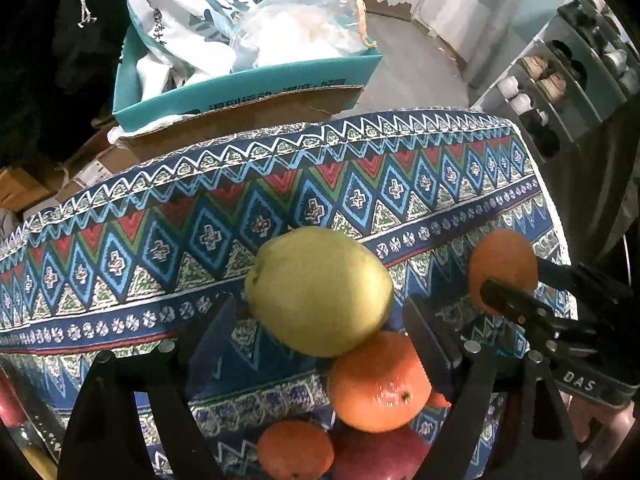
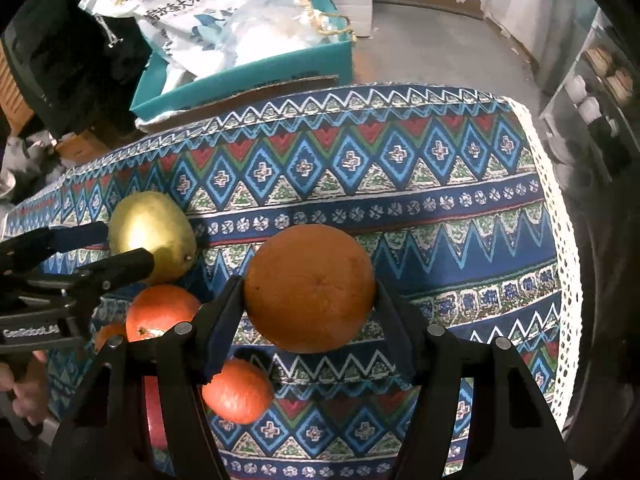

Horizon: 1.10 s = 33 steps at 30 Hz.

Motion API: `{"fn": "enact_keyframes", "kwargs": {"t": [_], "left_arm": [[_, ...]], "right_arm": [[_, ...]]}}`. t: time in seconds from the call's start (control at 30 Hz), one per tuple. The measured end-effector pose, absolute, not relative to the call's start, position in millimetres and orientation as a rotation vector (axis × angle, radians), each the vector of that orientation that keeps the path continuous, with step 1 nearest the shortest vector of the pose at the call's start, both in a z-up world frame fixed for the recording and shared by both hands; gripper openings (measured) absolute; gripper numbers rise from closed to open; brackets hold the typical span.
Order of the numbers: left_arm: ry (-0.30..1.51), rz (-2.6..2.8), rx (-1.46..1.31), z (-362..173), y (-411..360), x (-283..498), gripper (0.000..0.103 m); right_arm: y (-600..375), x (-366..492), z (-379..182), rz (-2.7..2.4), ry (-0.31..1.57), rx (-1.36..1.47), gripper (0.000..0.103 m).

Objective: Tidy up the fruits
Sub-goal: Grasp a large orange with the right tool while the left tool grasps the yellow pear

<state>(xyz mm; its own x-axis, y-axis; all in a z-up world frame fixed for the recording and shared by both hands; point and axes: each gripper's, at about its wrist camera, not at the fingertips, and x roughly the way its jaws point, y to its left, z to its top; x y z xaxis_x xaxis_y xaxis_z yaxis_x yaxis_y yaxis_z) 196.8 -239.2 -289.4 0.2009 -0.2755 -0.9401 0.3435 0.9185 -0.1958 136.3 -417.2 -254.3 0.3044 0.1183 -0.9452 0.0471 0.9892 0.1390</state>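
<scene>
A yellow-green pear [image 1: 318,290] sits between the fingers of my left gripper [image 1: 320,312], above the patterned tablecloth [image 1: 280,184]; the jaws stand wide and I cannot tell if the pads touch it. The pear shows at the left in the right wrist view [image 2: 152,236]. My right gripper [image 2: 310,296] is shut on a large orange [image 2: 310,288], also seen from the left wrist [image 1: 502,266]. Small oranges [image 1: 378,382] [image 1: 294,450] and a red apple [image 1: 380,456] lie below the pear. Small oranges also show in the right wrist view [image 2: 160,310] [image 2: 238,392].
A teal cardboard box [image 1: 248,92] with bags of rice stands behind the table. A shelf with bottles [image 1: 560,80] is at the right. The tablecloth [image 2: 400,184] has a white lace edge [image 2: 560,220] on the right.
</scene>
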Motion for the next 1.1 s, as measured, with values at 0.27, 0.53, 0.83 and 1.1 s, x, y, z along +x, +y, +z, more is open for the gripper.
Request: {"fn": "enact_keyframes", "kwargs": {"t": [0.27,0.53,0.83,1.1], "left_arm": [[1.355,-0.45,0.017,-310.6,-243.3,208.6,0.087],[1.362,-0.482,0.061,-320.1,-252.6,209.2,0.085],[1.307,-0.507,0.101,-317.6,-255.7,207.3,0.084],[1.274,-0.493,0.11,-315.9,-249.0,201.9,0.084]], "right_arm": [[-424.3,137.7,-259.1,0.032,1.266,0.178,0.066],[-423.8,139.3,-263.4,0.032,1.277,0.185,0.066],[-419.9,140.3,-262.4,0.033,1.267,0.168,0.065],[-415.7,140.1,-256.5,0.038,1.245,0.153,0.066]]}}
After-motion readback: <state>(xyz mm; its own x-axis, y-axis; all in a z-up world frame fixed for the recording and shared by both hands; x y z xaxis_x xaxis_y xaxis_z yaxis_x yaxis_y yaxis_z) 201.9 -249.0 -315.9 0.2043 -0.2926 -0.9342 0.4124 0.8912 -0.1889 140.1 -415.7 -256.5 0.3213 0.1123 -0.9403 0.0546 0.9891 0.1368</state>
